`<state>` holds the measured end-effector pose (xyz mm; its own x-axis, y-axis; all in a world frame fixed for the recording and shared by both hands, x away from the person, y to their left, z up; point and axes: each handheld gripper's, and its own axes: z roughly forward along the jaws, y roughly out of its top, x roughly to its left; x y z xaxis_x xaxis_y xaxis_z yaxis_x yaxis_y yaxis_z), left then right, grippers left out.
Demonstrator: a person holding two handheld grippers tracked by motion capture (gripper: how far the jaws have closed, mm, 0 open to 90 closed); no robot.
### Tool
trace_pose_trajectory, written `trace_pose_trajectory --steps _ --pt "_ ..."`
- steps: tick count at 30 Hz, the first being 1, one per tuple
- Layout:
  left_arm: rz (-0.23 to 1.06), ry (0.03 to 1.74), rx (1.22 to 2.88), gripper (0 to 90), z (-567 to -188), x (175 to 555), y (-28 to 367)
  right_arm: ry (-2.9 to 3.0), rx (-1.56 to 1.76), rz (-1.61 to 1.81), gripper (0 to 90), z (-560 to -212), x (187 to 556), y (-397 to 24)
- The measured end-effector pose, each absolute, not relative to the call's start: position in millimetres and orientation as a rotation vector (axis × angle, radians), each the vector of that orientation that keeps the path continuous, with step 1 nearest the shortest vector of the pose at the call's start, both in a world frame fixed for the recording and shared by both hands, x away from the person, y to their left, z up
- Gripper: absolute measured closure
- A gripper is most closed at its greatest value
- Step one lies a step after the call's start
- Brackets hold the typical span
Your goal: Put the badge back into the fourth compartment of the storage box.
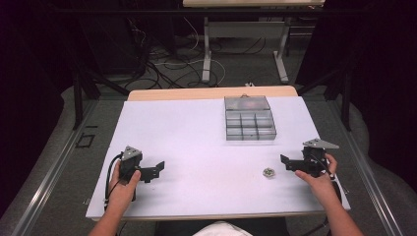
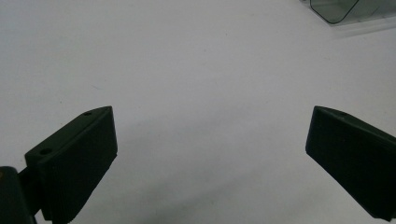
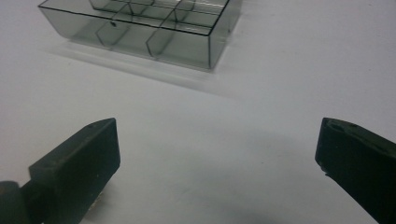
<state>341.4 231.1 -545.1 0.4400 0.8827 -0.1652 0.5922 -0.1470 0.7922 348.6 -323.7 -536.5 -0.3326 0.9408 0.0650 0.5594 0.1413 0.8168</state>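
At the left of the high view I see my left hand (image 1: 123,184) around the left gripper (image 1: 156,172), low over the white table (image 1: 187,147), its jaws pointing toward the table's middle. The grey three-cornered plate (image 1: 131,153) sits on top of it and the black cable (image 1: 109,177) loops down past the wrist. In the left gripper view the two black jaws stand wide apart with nothing between them, bare tabletop below; a corner of the clear box (image 2: 334,8) shows at the top right edge.

Toward the middle and far side, the clear compartment box (image 1: 249,118) rests on the table, lid section at the back, divided cells at the front. From the right gripper view I cannot make out any contents.

Right of centre, near the front edge, a small metallic round part (image 1: 268,172) lies on the table, well apart from the box and near the right gripper (image 1: 285,162).

My right hand (image 1: 319,177) holds that gripper, jaws pointing left. In the right gripper view its jaws are spread wide, empty, with the box (image 3: 149,28) ahead.
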Motion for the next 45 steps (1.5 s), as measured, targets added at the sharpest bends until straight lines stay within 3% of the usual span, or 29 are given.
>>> trace_pose_trajectory --steps 22,45 --pt "0.426 1.257 1.851 2.2 -544 340 229 2.060 1.206 1.066 0.0 -528 339 -297" --pt "0.419 1.253 1.863 2.2 -545 341 227 2.225 1.085 1.061 7.7 -536 333 -276"
